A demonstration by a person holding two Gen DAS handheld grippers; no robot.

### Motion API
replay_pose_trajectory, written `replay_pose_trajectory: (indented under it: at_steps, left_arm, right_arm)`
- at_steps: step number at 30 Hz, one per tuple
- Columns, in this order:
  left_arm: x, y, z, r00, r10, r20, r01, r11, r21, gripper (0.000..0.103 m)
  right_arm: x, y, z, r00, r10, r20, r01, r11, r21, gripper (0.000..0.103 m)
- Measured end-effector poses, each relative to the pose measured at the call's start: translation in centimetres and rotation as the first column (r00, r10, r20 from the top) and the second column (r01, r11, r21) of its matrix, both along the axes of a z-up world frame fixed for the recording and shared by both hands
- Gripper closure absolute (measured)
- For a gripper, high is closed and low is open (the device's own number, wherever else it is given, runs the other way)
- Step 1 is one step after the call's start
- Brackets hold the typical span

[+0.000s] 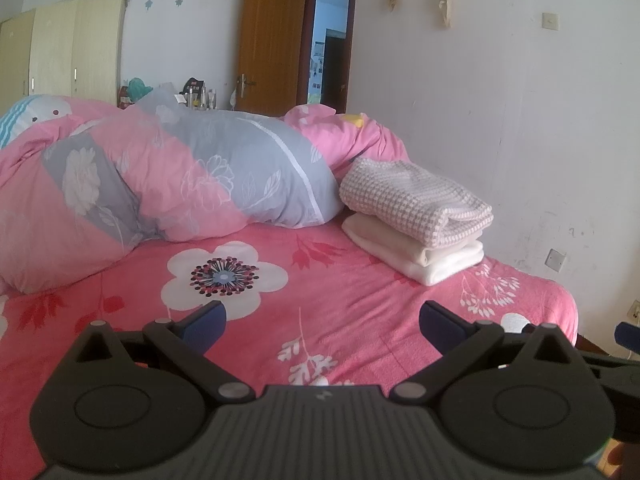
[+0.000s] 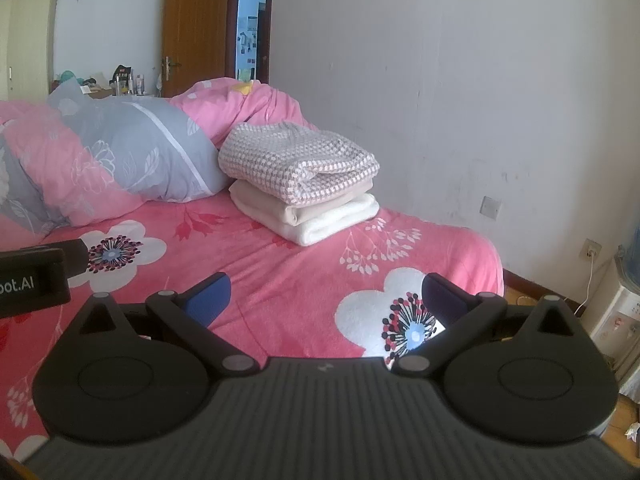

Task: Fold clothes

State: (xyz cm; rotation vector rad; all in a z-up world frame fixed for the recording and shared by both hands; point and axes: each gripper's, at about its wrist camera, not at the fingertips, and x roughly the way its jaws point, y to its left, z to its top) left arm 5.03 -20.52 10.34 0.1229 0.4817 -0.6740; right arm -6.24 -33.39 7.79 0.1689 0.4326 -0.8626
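A bed (image 1: 360,320) covered by a pink sheet printed with large white flowers fills the lower and middle part of both views. On it, toward the right of centre, sits a stack of folded clothes (image 1: 416,220): a checked pink-and-white piece on top, a cream one under it, a white one at the bottom touching the sheet. A bunched pink and grey floral duvet (image 1: 160,184) lies across the left half, just beside the stack.
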Motion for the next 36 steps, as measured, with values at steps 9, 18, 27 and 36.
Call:
replay_pose_trajectory:
  at_steps: [9, 18, 27, 36]
  left_arm:
    - [0.15, 0.18, -0.20, 1.000, 0.001, -0.004, -0.001, 1.000, 0.000, 0.000]
    - [0.19, 0.19, -0.30, 1.000, 0.001, -0.007, -0.001, 1.000, 0.000, 0.000]
    - [0.24, 0.09, -0.24, 1.000, 0.003, -0.007, -0.003, 1.000, -0.001, 0.000]
    - [0.10, 0.10, -0.26, 1.000, 0.003, -0.003, -0.003, 1.000, -0.002, 0.000]
  right_arm:
    - [0.24, -0.07, 0.00, 1.000, 0.002, -0.005, -0.002, 1.000, 0.001, 0.001]
    - [0.38, -0.10, -0.06, 1.000, 0.004, -0.008, -0.004, 1.000, 0.001, 0.001]
    - [0.47, -0.09, -0.12, 1.000, 0.006, -0.008, -0.006, 1.000, 0.004, 0.001]
    - [0.29, -0.11, -0.14, 1.000, 0.005, -0.004, -0.005, 1.000, 0.007, 0.001]
